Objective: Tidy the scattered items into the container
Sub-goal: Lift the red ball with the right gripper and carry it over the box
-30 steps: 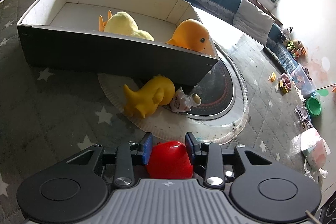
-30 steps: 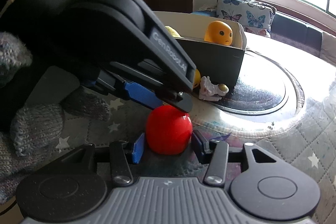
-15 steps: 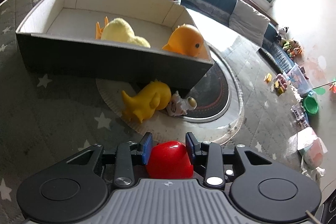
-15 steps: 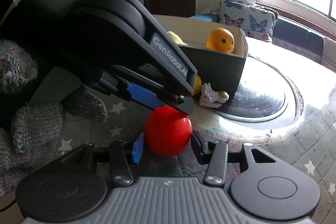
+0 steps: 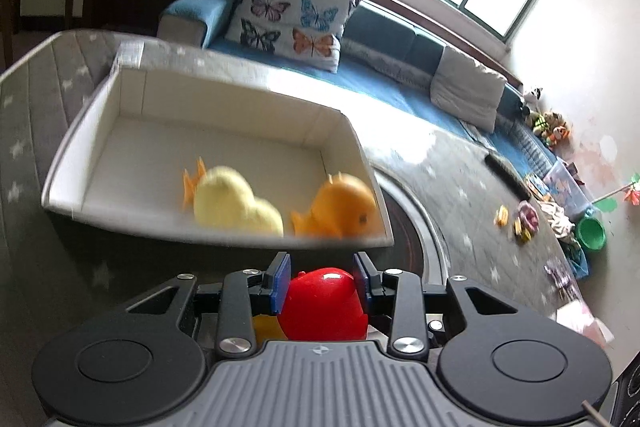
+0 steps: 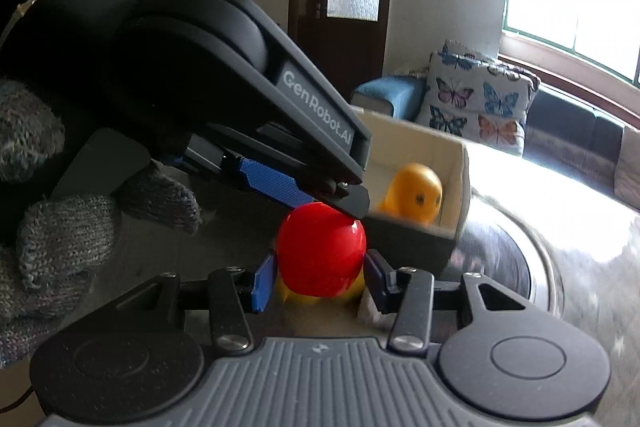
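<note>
The red toy (image 5: 324, 303) is pinched between the left tongs (image 5: 322, 281), just short of the container (image 5: 76, 155) ahead. The right tongs (image 6: 318, 279) stand spread around it. Judged smooth, light and rigid, it is best gripped across its widest part.

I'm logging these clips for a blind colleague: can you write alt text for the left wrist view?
The left tool grips a red toy between its blue pads, held just short of an open white-lined box. Inside the box lie a pale yellow plush and an orange duck, both blurred; a sofa with a butterfly cushion sits behind.
</note>
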A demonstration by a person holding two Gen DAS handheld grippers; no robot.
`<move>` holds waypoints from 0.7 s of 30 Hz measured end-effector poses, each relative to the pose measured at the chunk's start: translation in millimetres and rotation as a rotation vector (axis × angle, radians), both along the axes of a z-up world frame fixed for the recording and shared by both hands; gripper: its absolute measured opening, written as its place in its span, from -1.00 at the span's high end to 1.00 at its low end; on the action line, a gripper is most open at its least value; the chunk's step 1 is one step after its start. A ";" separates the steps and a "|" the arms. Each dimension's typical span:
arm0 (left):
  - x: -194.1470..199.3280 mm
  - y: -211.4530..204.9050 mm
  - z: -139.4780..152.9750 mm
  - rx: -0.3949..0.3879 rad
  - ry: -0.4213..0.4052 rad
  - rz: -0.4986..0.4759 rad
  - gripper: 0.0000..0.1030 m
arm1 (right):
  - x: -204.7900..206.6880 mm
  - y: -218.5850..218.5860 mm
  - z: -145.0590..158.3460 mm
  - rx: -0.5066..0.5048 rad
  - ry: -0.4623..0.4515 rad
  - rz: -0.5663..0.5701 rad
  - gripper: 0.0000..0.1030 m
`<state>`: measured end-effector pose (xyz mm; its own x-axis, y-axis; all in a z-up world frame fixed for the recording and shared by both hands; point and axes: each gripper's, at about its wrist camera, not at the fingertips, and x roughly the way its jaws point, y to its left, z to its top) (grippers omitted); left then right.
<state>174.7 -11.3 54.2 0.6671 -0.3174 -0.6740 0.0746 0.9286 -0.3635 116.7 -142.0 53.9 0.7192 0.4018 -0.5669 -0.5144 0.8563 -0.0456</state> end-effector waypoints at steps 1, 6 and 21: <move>4.8 1.0 3.5 0.003 -0.009 0.003 0.28 | 8.6 1.0 2.5 0.007 -0.002 0.002 0.08; 35.4 8.3 10.3 0.010 -0.023 0.022 0.28 | 41.6 6.8 9.3 0.030 -0.003 0.000 0.08; 73.0 21.9 -7.6 -0.025 0.015 0.056 0.30 | 83.3 12.5 -3.8 0.053 0.034 -0.014 0.07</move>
<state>247.7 10.6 46.6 0.6742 -0.2971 -0.6761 0.0175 0.9217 -0.3876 200.0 -129.5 50.1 0.7056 0.4220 -0.5693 -0.5032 0.8640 0.0169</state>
